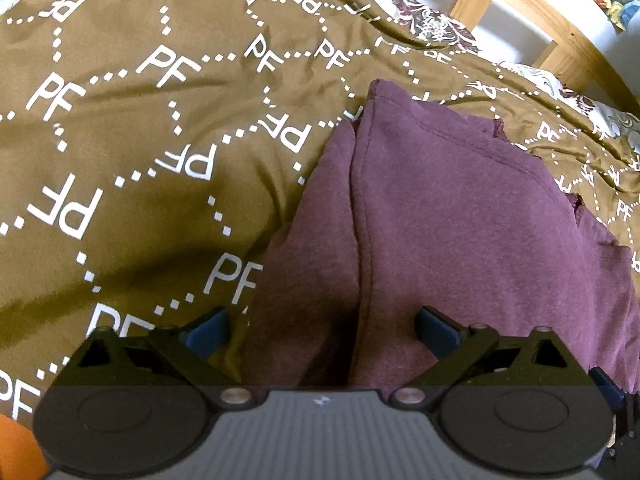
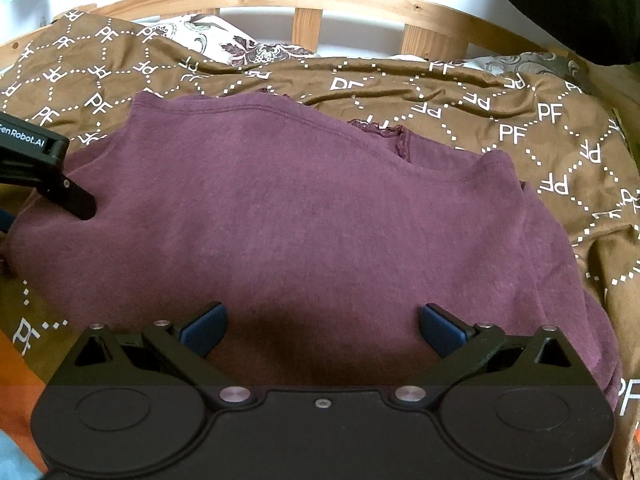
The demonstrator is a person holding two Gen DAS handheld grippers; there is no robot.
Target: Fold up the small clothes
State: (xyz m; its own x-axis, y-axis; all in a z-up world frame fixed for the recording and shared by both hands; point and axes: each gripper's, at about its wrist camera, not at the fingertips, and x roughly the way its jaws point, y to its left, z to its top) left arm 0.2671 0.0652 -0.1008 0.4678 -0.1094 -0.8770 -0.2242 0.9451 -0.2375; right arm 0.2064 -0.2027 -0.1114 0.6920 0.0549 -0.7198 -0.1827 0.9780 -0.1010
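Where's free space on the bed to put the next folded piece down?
Free: the brown bedspread left of the purple top, and the strip of bedspread between the top's lace neckline and the wooden bed frame. Crowded: the near middle, where the top lies under both open grippers, left and right.

Garment [image 2: 304, 216] lying on the bedspread [image 2: 540, 128], with both grippers over its near edge.

The headboard [image 2: 308, 24] stands behind the garment, pillows [image 2: 256, 50] between them. The right gripper [image 2: 322, 330] hangs over the garment's near edge; the left gripper [image 1: 322, 332] is over its left side, where a fold [image 1: 360, 208] runs away toward the headboard.
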